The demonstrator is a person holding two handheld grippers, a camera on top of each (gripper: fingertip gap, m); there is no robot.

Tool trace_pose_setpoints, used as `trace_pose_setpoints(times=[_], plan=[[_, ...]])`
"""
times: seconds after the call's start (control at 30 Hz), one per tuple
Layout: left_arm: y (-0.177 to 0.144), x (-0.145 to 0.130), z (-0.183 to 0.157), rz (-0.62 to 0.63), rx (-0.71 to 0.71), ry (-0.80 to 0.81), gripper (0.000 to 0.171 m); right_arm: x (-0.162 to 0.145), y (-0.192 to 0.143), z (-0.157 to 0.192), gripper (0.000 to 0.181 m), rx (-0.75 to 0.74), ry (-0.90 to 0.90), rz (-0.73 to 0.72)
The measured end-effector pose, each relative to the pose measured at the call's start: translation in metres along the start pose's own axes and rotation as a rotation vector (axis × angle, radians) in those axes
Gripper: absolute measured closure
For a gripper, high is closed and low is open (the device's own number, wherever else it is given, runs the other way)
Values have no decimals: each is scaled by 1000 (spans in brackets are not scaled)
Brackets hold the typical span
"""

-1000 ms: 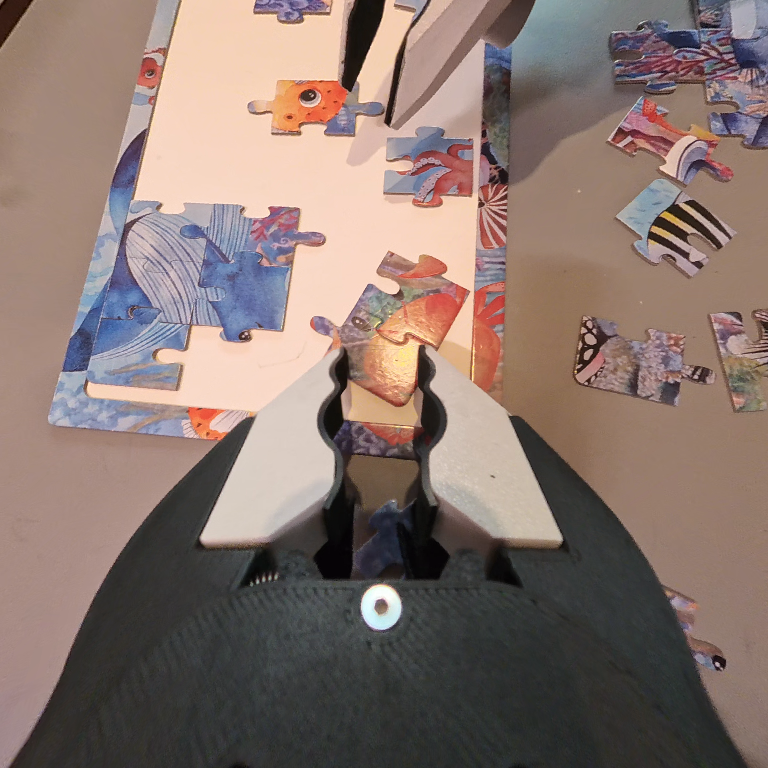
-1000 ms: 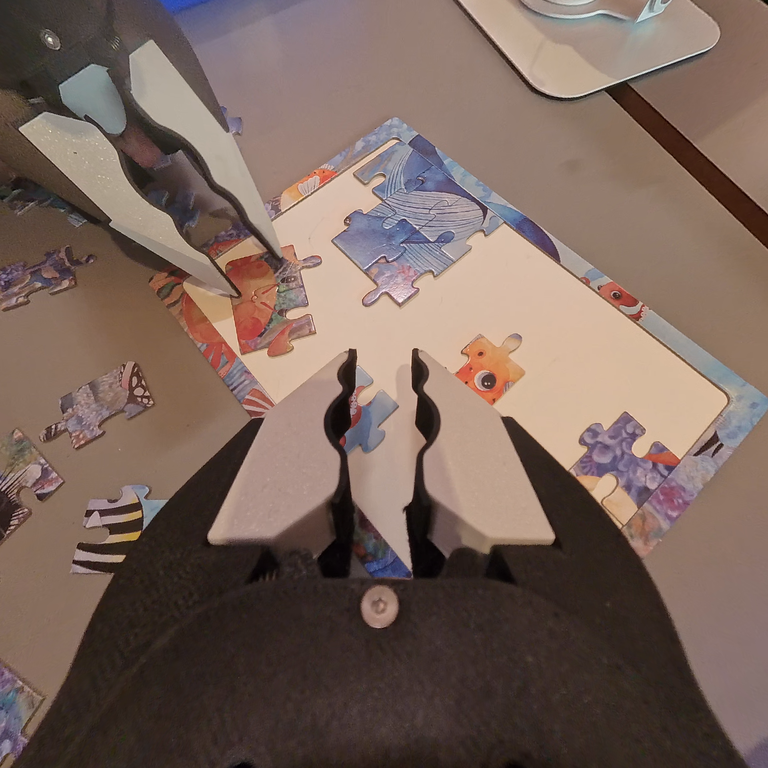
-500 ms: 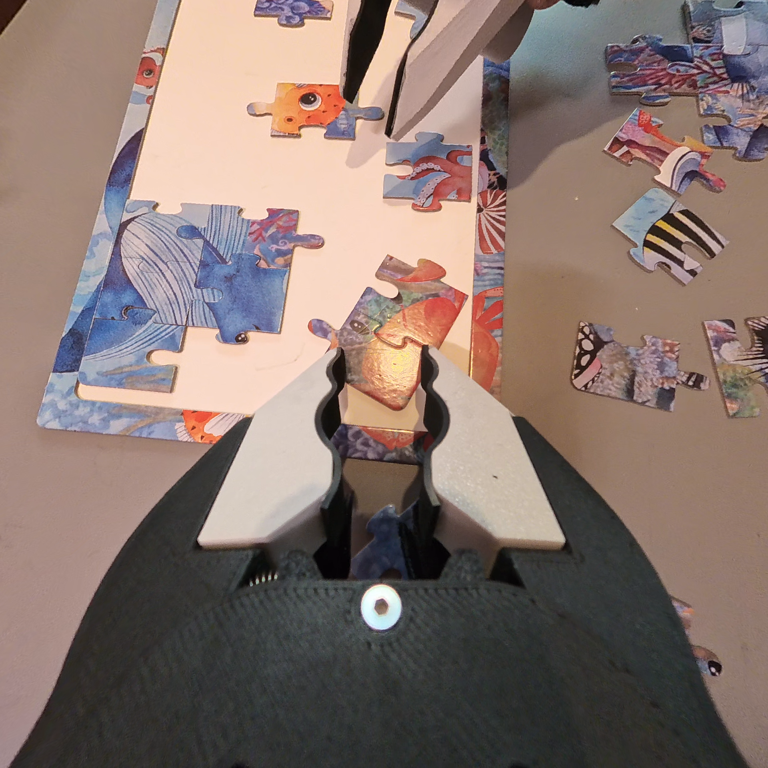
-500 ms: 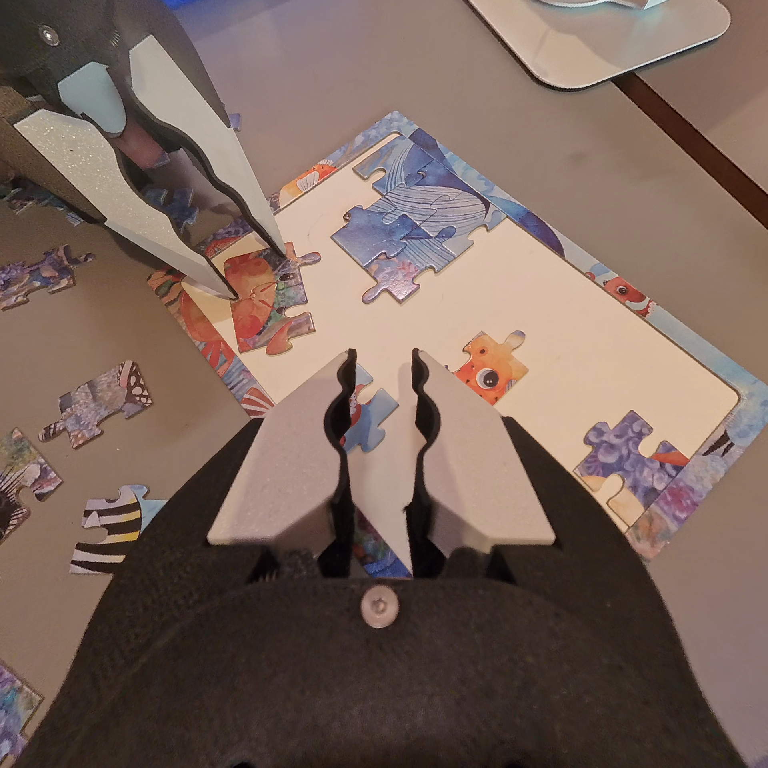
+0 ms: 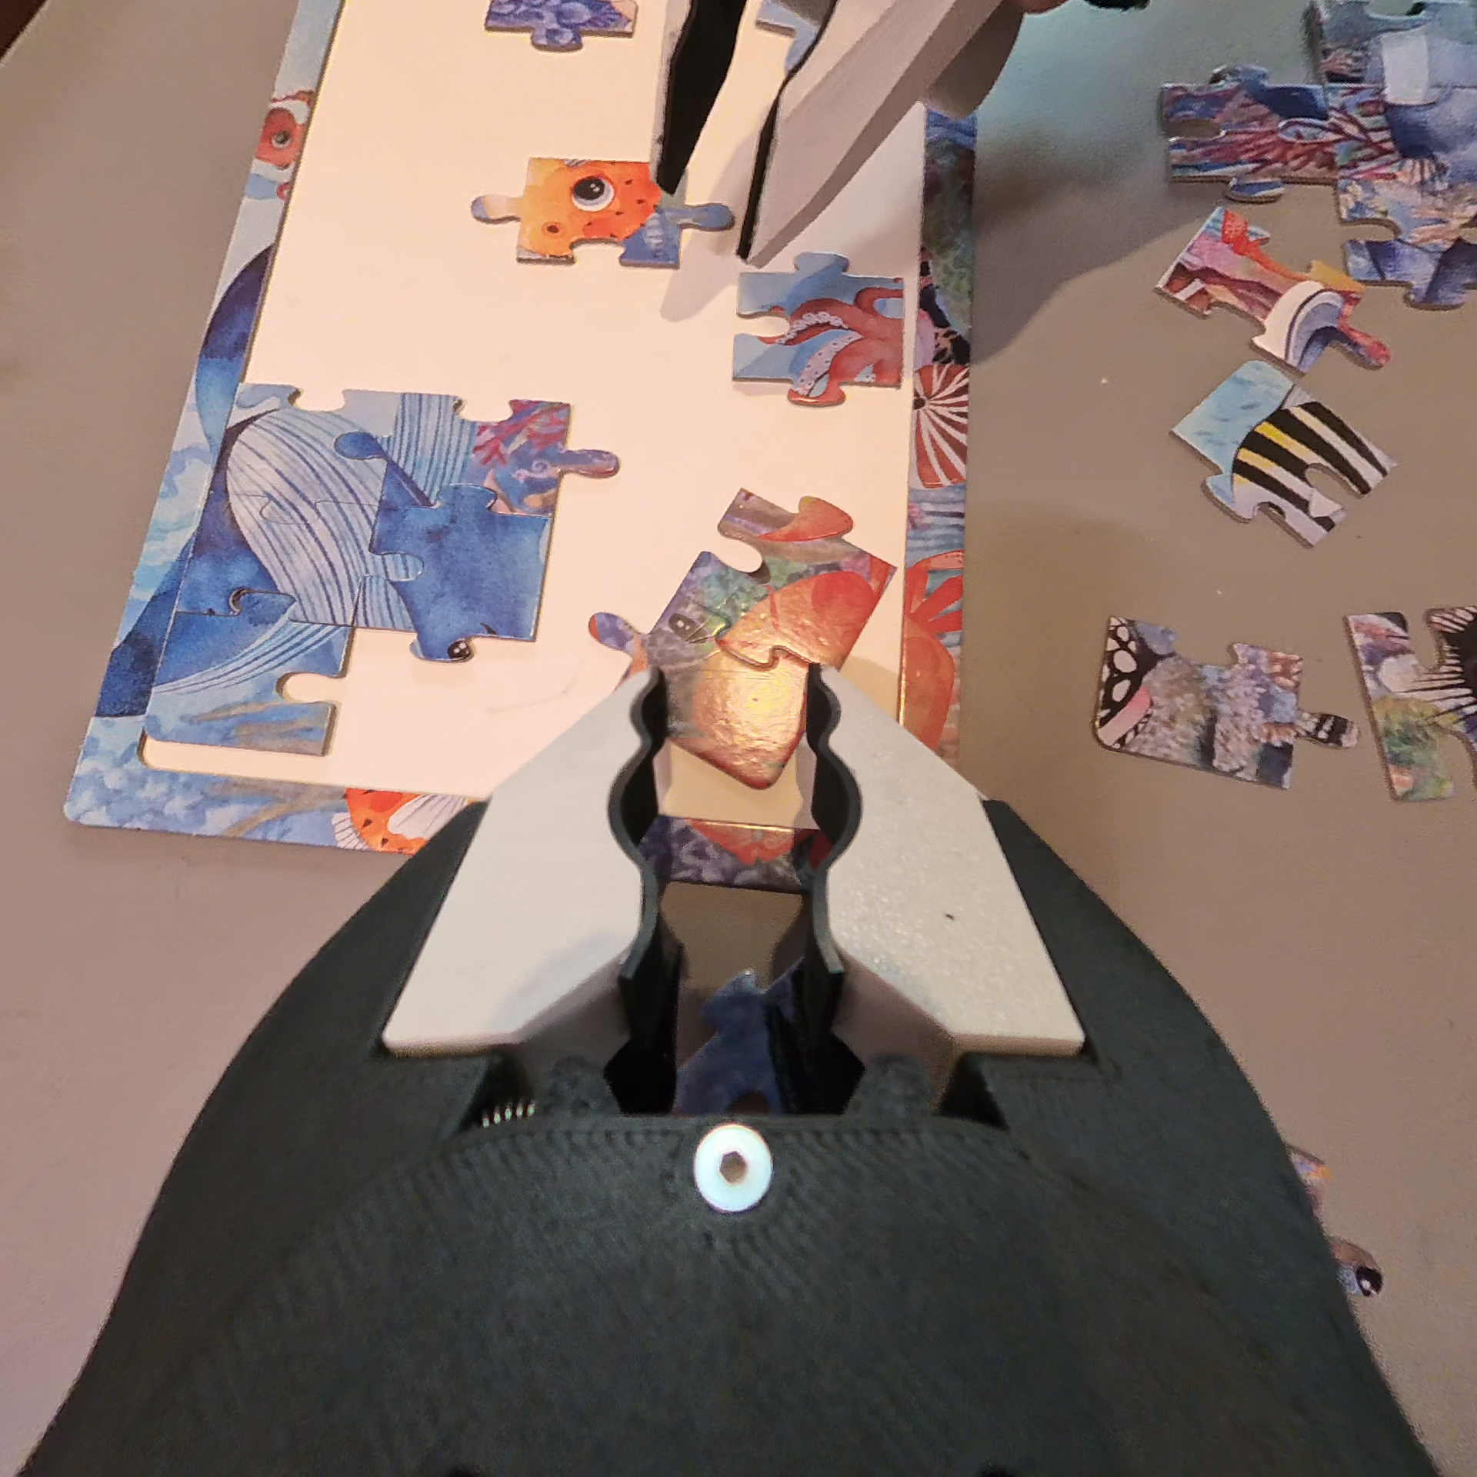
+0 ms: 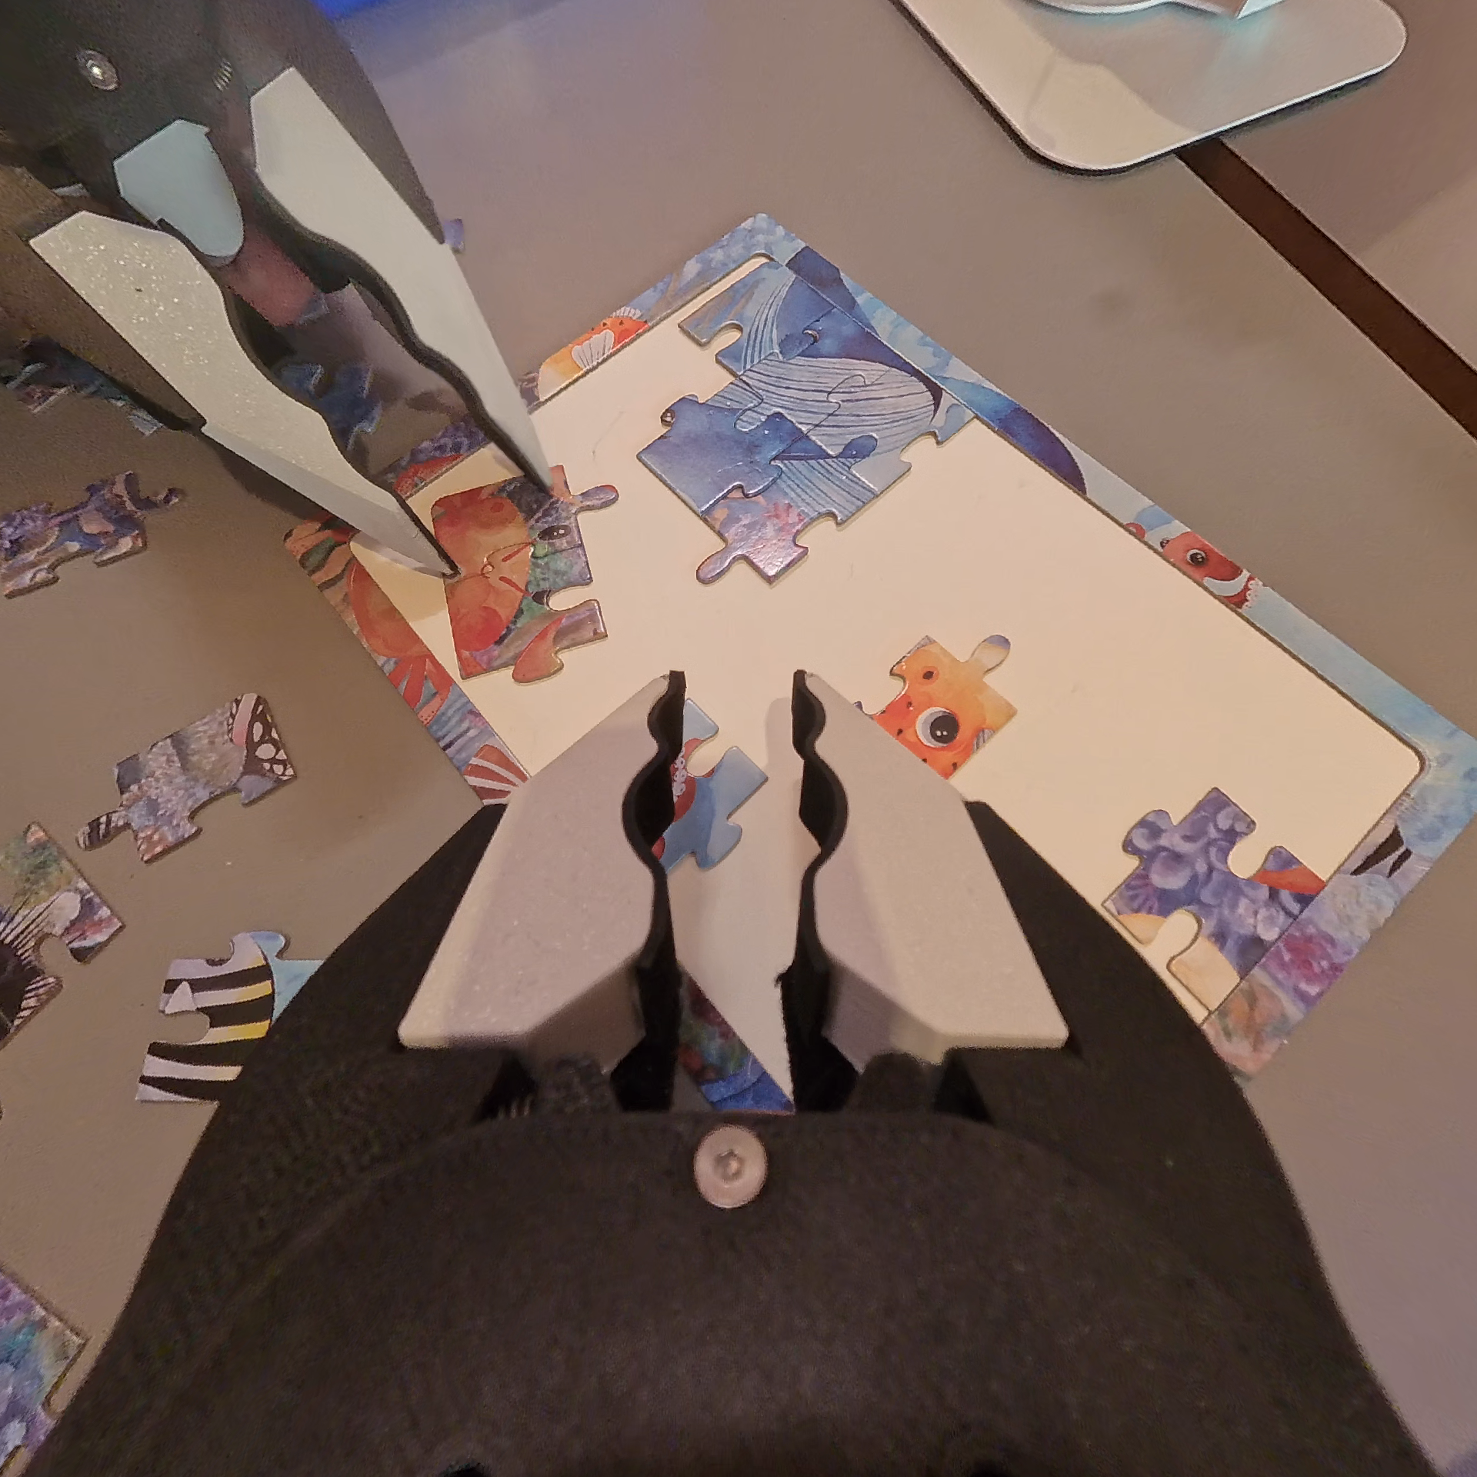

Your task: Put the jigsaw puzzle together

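— Grey table [image 5: 120, 999] all round, puzzle tray [image 5: 935, 400] flat on it, loose pieces off to one side. Where's the crab piece [image 5: 767, 631]?

— On the tray's near corner, askew. The left gripper [image 5: 735, 679] has its fingers slightly apart, tips straddling that piece's corner.

— And the right gripper [image 6: 731, 679]?

— Slightly apart too, holding nothing, above the octopus piece [image 6: 719, 799].

— Handling?

— Probably thin, light, stiff card; nudge the edges, don't pinch. Whether the tips touch it, I can't tell.
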State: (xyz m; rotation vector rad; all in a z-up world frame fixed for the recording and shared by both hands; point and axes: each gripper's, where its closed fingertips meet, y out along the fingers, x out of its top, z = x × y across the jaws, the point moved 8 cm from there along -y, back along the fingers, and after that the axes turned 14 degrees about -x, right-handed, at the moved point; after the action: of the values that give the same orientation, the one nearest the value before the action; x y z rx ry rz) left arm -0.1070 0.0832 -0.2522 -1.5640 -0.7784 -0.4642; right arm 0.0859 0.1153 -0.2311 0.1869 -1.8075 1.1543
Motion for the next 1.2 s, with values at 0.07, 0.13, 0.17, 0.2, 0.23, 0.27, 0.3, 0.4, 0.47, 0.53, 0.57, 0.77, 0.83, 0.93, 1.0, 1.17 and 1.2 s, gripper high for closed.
trace_pose_setpoints(times=[0.07, 0.13, 0.17, 0.2, 0.23, 0.27, 0.3, 0.4, 0.47, 0.53, 0.57, 0.77, 0.83, 0.93, 1.0, 1.17, 1.2], plan=[[1, 0, -2, 3, -7, 9, 145, 0, 0, 0, 156, 1, 2, -1], [1, 1, -4, 10, -15, 18, 152, 0, -1, 0, 156, 3, 3, -2], [0, 0, -5, 17, -20, 22, 156, 1, -1, 0, 156, 3, 3, -4], [-1, 0, -5, 26, -15, 25, 157, 1, -2, 0, 156, 1, 4, -6], [-4, -1, -4, 28, -1, 27, 154, 1, -3, -1, 156, 0, 6, -9], [-7, 0, -3, 15, 4, 23, 150, 1, -3, -2, 156, -1, 9, -11], [-11, 0, -1, -5, 2, 12, 143, 2, -4, -3, 156, -1, 13, -14], [-19, 1, 3, -37, -4, 1, 131, 2, -3, -4, 156, 6, 23, -17], [-18, -3, 6, -16, 3, -3, 121, 1, -2, -3, 156, 10, 21, -11], [-15, -6, 6, 19, -12, 2, 113, 0, 0, -3, 156, 12, 19, -4], [-16, -6, 6, 31, -4, 13, 113, -1, 0, -3, 156, 11, 19, -4], [-6, -3, 10, 50, -54, 33, 110, -2, 1, -5, 156, 24, 38, -2], [-1, 1, 12, 38, -78, 34, 109, -3, 2, -4, 156, 29, 35, 5], [-1, 1, 14, 35, -69, 38, 115, -4, 2, -3, 155, 35, 28, 12], [-1, 1, 13, 31, -64, 47, 119, -4, 3, -2, 155, 41, 26, 15], [0, 2, 9, 43, -45, 62, 120, -5, 3, -2, 155, 56, 20, 20], [0, 2, 8, 46, -36, 65, 121, -4, 2, -1, 155, 62, 21, 18]])
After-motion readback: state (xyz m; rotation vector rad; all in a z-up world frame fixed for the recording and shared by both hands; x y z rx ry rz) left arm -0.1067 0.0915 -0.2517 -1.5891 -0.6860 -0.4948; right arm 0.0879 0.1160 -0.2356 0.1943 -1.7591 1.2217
